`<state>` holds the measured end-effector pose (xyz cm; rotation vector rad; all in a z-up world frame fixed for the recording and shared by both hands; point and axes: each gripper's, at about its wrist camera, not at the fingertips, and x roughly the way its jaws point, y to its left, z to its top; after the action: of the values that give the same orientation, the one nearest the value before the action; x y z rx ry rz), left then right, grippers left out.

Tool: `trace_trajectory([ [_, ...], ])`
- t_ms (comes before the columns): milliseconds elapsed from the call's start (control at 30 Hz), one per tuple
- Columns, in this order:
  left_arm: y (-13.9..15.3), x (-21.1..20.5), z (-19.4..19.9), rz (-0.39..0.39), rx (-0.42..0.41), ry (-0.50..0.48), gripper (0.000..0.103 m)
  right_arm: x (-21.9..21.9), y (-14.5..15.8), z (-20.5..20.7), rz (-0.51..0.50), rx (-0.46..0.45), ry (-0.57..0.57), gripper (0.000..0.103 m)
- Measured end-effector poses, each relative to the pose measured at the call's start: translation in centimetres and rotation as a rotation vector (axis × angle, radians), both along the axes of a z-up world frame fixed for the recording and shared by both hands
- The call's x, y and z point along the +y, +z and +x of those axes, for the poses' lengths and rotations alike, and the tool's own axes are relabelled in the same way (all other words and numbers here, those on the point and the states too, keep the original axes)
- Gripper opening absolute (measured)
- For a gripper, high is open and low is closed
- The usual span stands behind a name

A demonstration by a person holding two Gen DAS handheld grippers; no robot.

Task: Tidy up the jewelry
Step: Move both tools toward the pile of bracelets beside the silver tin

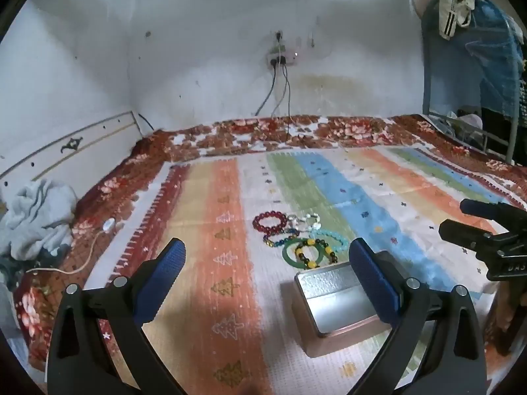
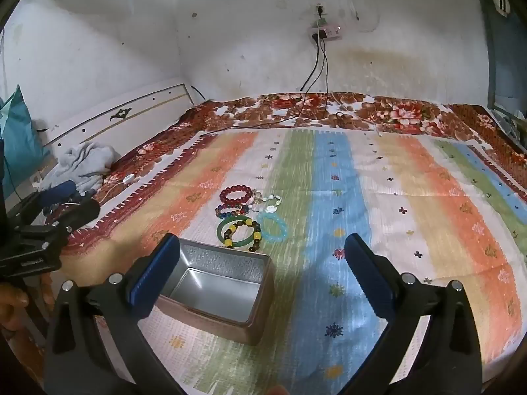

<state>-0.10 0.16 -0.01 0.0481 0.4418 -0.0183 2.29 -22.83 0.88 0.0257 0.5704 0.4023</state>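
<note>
Several bracelets lie in a cluster on the striped cloth: a red bead one (image 1: 269,223) (image 2: 235,195), a white one (image 1: 304,220) (image 2: 268,201), a multicolour one (image 1: 280,239), a green bangle (image 1: 291,256) (image 2: 224,233), a yellow-and-brown one (image 1: 314,252) (image 2: 243,234) and a light blue one (image 1: 331,237) (image 2: 272,227). An open empty metal tin (image 1: 336,309) (image 2: 214,291) stands in front of them. My left gripper (image 1: 266,263) is open above the cloth, short of the bracelets. My right gripper (image 2: 262,256) is open above the tin and cloth.
The striped cloth (image 2: 395,214) covers a floral blanket (image 2: 378,112) on a bed. Crumpled grey fabric (image 1: 36,214) and a corded switch (image 1: 108,225) lie at the left edge. Cables hang from a wall socket (image 2: 324,33). The other gripper's body (image 1: 487,237) shows at right.
</note>
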Motion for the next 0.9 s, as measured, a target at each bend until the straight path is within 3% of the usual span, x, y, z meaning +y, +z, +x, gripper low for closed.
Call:
trace_trajectory([
  [167, -0.4, 0.8, 1.3, -0.037, 0.080, -0.007, 0.098, 0.1, 0.0, -0.1, -0.010, -0.012, -0.002, 0.098],
  [333, -0.8, 0.5, 1.2, -0.019, 0.061, 0.001, 0.098, 0.1, 0.0, -0.1, -0.012, -0.014, 0.000, 0.098],
  [767, -1.2, 0.3, 1.4, -0.006, 0.113, 0.000, 0.097, 0.3, -0.7, 0.0, -0.015, -0.015, -0.001, 0.098],
  [900, -1.4, 0.4, 1.5, -0.015, 0.119, 0.009, 0.097, 0.2, 0.4, -0.4, -0.026, -0.024, 0.002, 0.098],
])
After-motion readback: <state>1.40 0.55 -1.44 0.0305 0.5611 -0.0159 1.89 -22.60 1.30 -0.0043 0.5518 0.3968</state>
